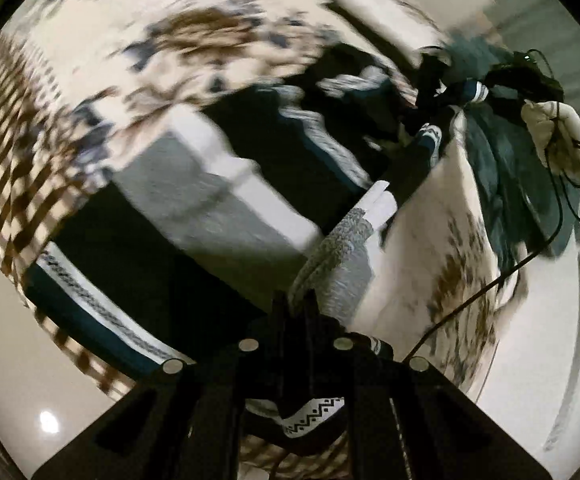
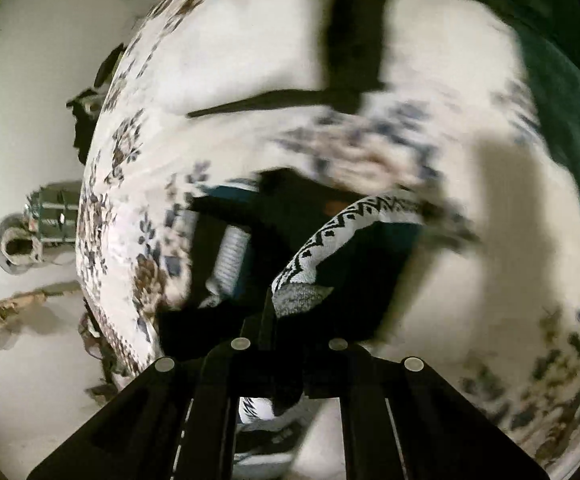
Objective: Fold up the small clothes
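The garment is a dark knit top with a grey panel (image 1: 178, 200) and white zigzag bands (image 2: 342, 220). It hangs partly lifted over the flower-print tablecloth (image 1: 90, 40), and both views are blurred by motion. At the bottom of the left wrist view, my left gripper (image 1: 300, 300) is shut on a grey knit edge with a white cuff (image 1: 378, 204). In the right wrist view, my right gripper (image 2: 268, 304) is shut on the grey and white patterned hem (image 2: 302, 292). The dark body of the garment (image 2: 290, 216) stretches away beyond the fingers.
A heap of dark clothes (image 1: 330, 92) lies further back on the table. Dark teal cloth (image 1: 510, 168) drapes beside a pale-gloved hand (image 1: 550, 136) with black cables. A black flat object (image 2: 354, 40) rests on the tablecloth (image 2: 250, 40). Slippers (image 2: 14, 248) lie on the floor.
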`<state>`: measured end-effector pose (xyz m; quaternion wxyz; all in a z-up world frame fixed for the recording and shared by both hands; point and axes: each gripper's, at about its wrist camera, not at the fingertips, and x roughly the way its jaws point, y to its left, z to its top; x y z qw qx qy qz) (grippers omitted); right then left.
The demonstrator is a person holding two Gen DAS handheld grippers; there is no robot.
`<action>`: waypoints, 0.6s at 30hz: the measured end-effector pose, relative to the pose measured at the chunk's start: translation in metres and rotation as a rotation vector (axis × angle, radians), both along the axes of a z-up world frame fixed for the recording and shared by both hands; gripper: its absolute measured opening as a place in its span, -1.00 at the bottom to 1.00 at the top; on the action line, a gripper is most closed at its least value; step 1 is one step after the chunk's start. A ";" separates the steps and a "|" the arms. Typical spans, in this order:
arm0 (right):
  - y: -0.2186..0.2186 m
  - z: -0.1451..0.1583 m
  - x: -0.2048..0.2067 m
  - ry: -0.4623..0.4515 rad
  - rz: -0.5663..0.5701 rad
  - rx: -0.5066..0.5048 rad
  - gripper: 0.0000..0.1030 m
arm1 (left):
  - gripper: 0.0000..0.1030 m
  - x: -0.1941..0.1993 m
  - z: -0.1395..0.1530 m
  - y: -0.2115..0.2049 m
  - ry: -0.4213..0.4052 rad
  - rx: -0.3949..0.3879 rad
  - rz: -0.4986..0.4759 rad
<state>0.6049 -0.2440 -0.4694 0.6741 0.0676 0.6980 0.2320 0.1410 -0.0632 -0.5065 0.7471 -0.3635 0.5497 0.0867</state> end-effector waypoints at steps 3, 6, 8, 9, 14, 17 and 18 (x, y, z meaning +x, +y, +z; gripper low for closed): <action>0.089 -0.023 0.010 -0.009 0.054 -0.051 -0.84 | -0.90 -0.007 -0.020 0.045 0.021 -0.025 0.049; 0.156 -0.048 0.014 -0.028 0.074 -0.116 -0.85 | -0.90 -0.012 -0.041 0.084 0.037 -0.035 0.076; 0.184 -0.063 0.011 -0.049 0.055 -0.140 -0.84 | -0.91 -0.018 -0.053 0.111 0.062 -0.053 0.103; 0.194 -0.067 0.007 -0.045 0.035 -0.148 -0.84 | -0.91 -0.023 -0.056 0.122 0.066 -0.063 0.124; 0.199 -0.059 -0.042 0.002 0.093 -0.119 0.01 | -0.20 -0.053 -0.056 0.171 0.100 -0.072 0.131; 0.183 -0.039 -0.114 0.021 0.208 -0.106 0.01 | 0.20 -0.068 -0.046 0.186 0.106 -0.060 0.119; 0.174 -0.037 -0.148 0.038 0.234 -0.101 0.01 | 0.20 -0.070 -0.045 0.189 0.108 -0.071 0.116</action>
